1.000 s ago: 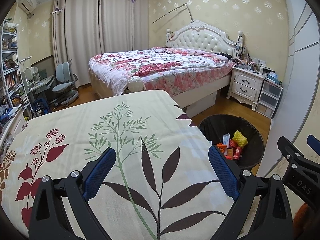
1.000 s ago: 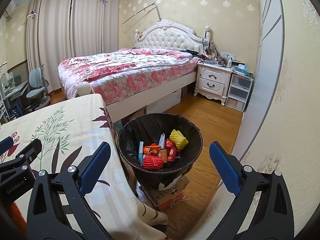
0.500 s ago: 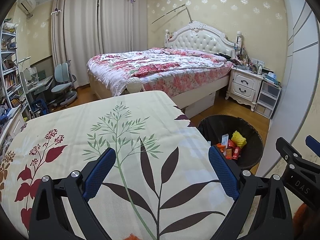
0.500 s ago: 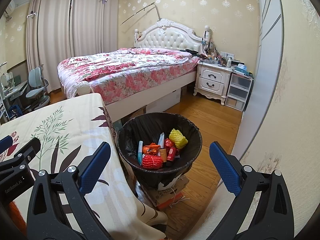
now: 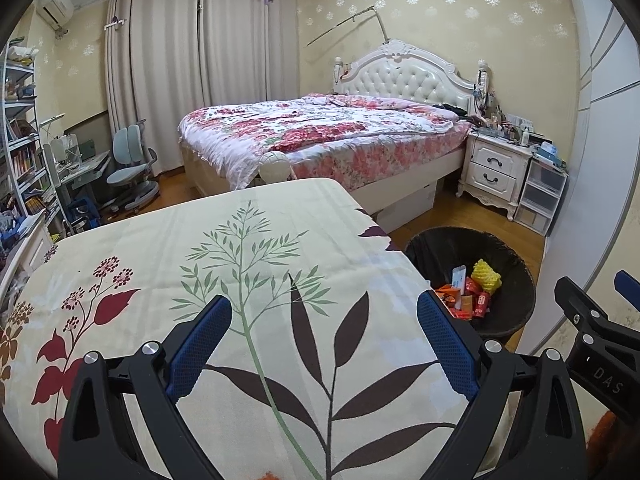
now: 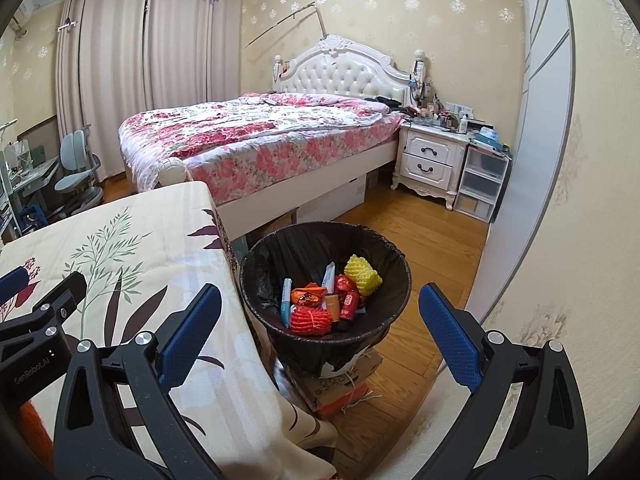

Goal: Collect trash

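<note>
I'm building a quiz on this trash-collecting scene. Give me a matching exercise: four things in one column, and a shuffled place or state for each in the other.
Things:
1. yellow foam net
2. trash bin
3. left gripper
4. nightstand

Places or states:
a. beside the bed
b. open over the tablecloth
c. inside the bin
d. on a cardboard box

Pairs: 1-c, 2-d, 3-b, 4-a

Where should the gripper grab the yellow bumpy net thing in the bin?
Probably from straight above, pinching the yellow foam net across its narrow sides. It sits on top of the other trash near the bin's back wall, so its top is exposed.
</note>
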Demonstrator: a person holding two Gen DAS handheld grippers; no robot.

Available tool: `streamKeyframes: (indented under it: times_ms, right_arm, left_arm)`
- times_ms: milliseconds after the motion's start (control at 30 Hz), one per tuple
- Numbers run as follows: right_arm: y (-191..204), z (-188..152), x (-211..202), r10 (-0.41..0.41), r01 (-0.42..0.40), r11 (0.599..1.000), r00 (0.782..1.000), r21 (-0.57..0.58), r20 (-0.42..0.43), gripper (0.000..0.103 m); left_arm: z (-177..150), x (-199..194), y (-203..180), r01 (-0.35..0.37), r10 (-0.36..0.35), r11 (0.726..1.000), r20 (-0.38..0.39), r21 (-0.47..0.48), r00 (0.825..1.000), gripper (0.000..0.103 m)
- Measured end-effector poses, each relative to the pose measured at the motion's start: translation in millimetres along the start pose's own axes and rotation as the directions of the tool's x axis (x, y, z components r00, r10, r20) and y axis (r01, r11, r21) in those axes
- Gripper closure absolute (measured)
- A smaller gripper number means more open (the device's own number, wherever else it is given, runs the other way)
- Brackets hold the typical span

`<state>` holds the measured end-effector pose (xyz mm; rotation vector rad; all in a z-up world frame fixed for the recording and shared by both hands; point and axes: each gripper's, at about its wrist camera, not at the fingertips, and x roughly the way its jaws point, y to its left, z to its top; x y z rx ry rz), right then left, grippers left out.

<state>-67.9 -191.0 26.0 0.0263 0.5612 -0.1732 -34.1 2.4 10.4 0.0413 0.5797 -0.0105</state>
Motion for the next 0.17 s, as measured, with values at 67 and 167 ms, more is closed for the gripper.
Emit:
streamKeyframes:
  times_ms: [67, 167]
  right_arm:
    - [6.5, -0.8, 4.0, 0.011, -0.011, 1.000, 1.000, -0.009, -0.011, 0.006]
    - [23.1, 0.7, 12.6, 0.043, -0.044, 0.999, 0.999, -0.032, -0.034, 0.006]
  left_arm:
    - [-0.9, 5.5, 8.5, -0.015, 0.014, 1.000, -0.011, -0.004, 1.000, 0.010]
    - [-3.5, 15.2, 28.4, -0.053, 0.052, 0.998, -0.035, -0.021, 0.998, 0.010]
